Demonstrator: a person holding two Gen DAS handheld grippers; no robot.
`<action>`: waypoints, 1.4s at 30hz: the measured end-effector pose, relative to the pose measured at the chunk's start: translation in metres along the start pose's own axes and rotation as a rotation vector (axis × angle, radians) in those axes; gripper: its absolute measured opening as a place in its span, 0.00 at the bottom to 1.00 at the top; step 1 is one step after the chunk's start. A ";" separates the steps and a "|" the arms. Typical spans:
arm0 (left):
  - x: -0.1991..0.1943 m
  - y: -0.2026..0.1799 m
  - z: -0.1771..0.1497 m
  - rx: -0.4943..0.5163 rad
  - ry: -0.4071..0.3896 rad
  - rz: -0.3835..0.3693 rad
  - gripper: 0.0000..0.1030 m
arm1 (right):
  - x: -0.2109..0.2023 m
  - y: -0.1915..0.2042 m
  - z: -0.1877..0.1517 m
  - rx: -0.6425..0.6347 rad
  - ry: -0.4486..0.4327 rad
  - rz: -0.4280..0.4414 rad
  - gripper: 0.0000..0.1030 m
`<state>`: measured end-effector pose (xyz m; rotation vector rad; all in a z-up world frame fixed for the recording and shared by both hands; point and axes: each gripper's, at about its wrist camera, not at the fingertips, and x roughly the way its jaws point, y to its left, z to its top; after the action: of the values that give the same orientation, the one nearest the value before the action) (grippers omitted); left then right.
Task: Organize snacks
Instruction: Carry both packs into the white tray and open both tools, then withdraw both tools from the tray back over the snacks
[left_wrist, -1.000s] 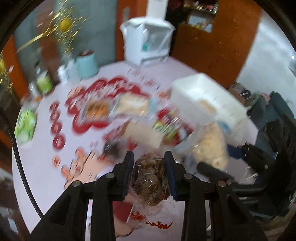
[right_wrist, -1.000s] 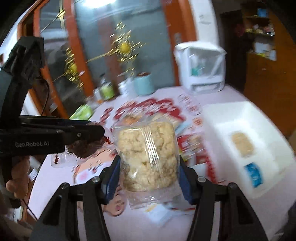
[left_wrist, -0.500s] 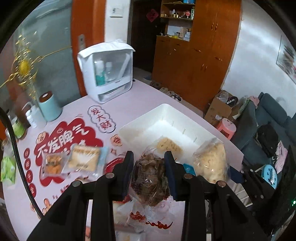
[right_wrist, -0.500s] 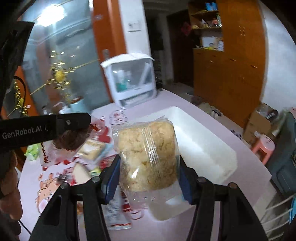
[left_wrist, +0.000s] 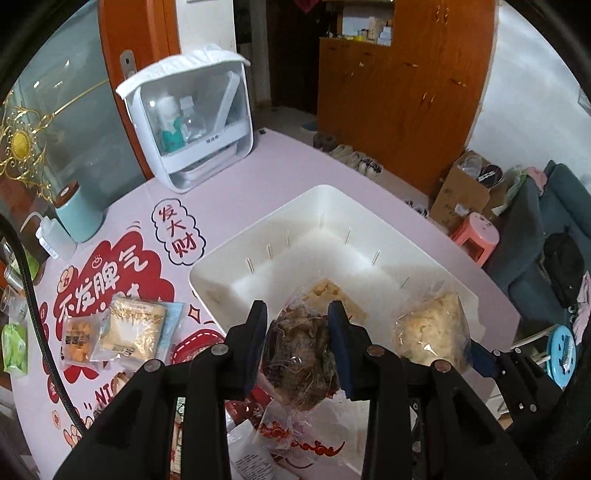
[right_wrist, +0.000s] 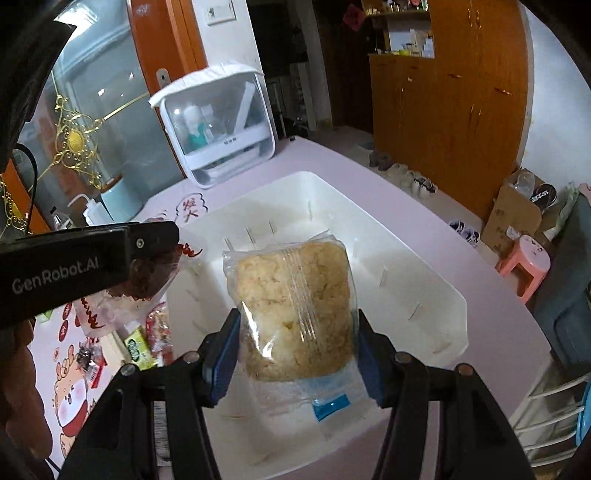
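Note:
My left gripper (left_wrist: 297, 345) is shut on a clear bag of dark brown snack (left_wrist: 299, 363), held at the near left corner of the white bin (left_wrist: 229, 266). My right gripper (right_wrist: 295, 354) is shut on a clear bag of pale yellow puffed snack (right_wrist: 295, 310), held over the bin (right_wrist: 424, 273). That pale bag also shows in the left wrist view (left_wrist: 430, 332). A tan snack pack (left_wrist: 328, 291) lies in the bin. A blue-labelled pack (right_wrist: 328, 406) lies in the bin under my right gripper. The left gripper's side (right_wrist: 85, 258) shows in the right wrist view.
Loose snack packs (left_wrist: 129, 328) lie on the pink table with red print (left_wrist: 110, 273). A white clear-fronted box (left_wrist: 195, 118) stands at the back. A teal canister (left_wrist: 77, 210) and a small white bottle (left_wrist: 51, 236) stand at the left. A pink stool (left_wrist: 476, 236) stands past the table's edge.
Both grippers have carried their bags from over the loose snacks on the table's left to the white bin, and the view has steadied.

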<state>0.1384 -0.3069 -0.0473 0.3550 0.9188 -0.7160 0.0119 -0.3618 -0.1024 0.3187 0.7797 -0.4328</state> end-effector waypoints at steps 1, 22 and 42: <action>0.004 -0.002 0.000 0.000 0.007 0.005 0.32 | 0.003 -0.002 0.000 0.000 0.009 0.002 0.56; 0.013 -0.017 0.005 -0.048 0.004 0.114 0.96 | 0.015 -0.018 0.001 -0.021 0.041 0.006 0.79; -0.039 0.025 -0.042 -0.098 -0.015 0.151 0.96 | -0.012 0.022 -0.012 -0.028 0.024 -0.001 0.79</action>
<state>0.1149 -0.2497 -0.0396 0.3275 0.8991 -0.5324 0.0078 -0.3346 -0.0988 0.2980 0.8083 -0.4193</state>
